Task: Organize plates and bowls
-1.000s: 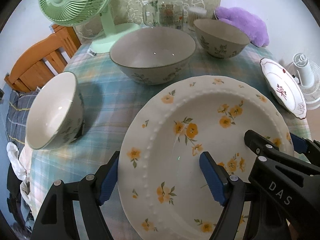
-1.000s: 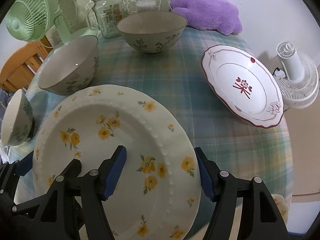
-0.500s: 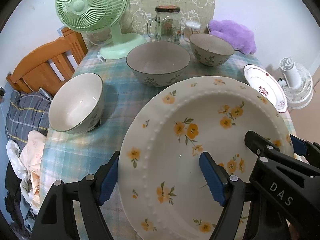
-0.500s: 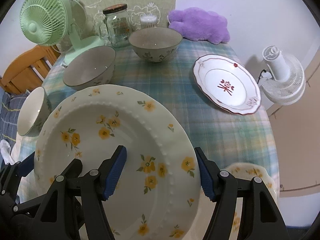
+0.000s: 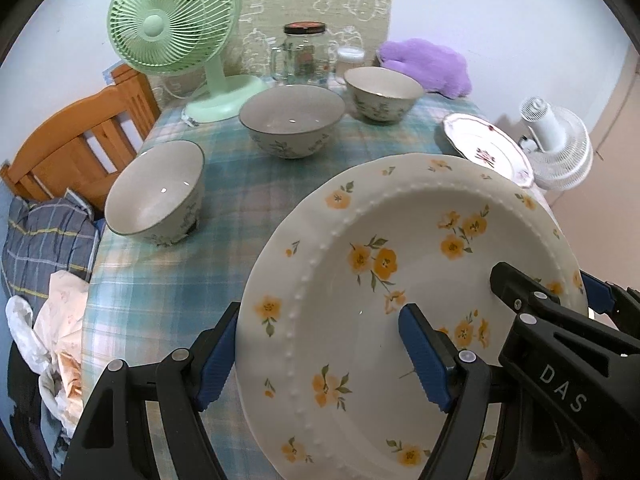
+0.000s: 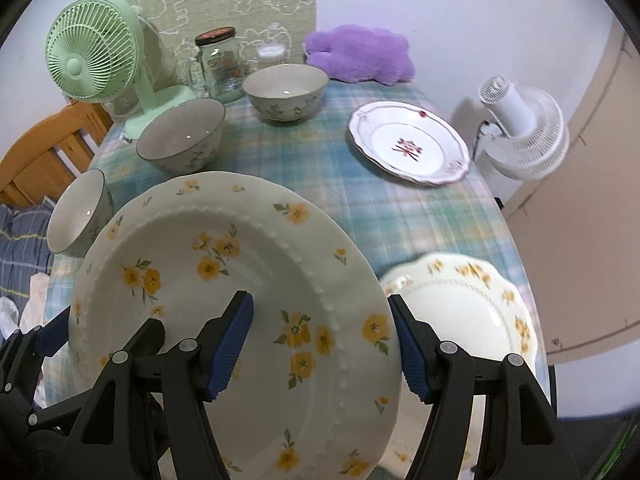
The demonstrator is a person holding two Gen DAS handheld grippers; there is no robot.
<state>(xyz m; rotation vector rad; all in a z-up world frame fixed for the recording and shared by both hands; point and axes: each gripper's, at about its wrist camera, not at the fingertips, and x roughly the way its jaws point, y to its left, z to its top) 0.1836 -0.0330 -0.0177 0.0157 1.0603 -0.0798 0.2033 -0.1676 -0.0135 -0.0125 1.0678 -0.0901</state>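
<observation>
Soft, even indoor light is cast, with small glints in the bowls point(image 5: 291, 120). Straight lines are bent by fisheye distortion, and black corners are left. The scalloped plate point(image 6: 472, 312) is blurred.

I see three floral ceramic bowls point(image 6: 284, 92) on the plaid-clothed counter point(image 6: 320, 192), a green desk fan point(image 6: 96, 64) behind them, the red-patterned white plate point(image 6: 408, 148) to their right.

- A home, a lived-in dining corner.
- A worktop point(image 6: 320, 200) under a checked tablecloth carries bowls point(image 6: 285, 91) and flowered plates point(image 6: 408, 142).
- Green desk fan point(image 5: 172, 26), wooden chair point(image 5: 72, 140), purple plush toy point(image 6: 360, 56).
- Crumpled clothes point(image 5: 44, 240) lie beside the worktop.
</observation>
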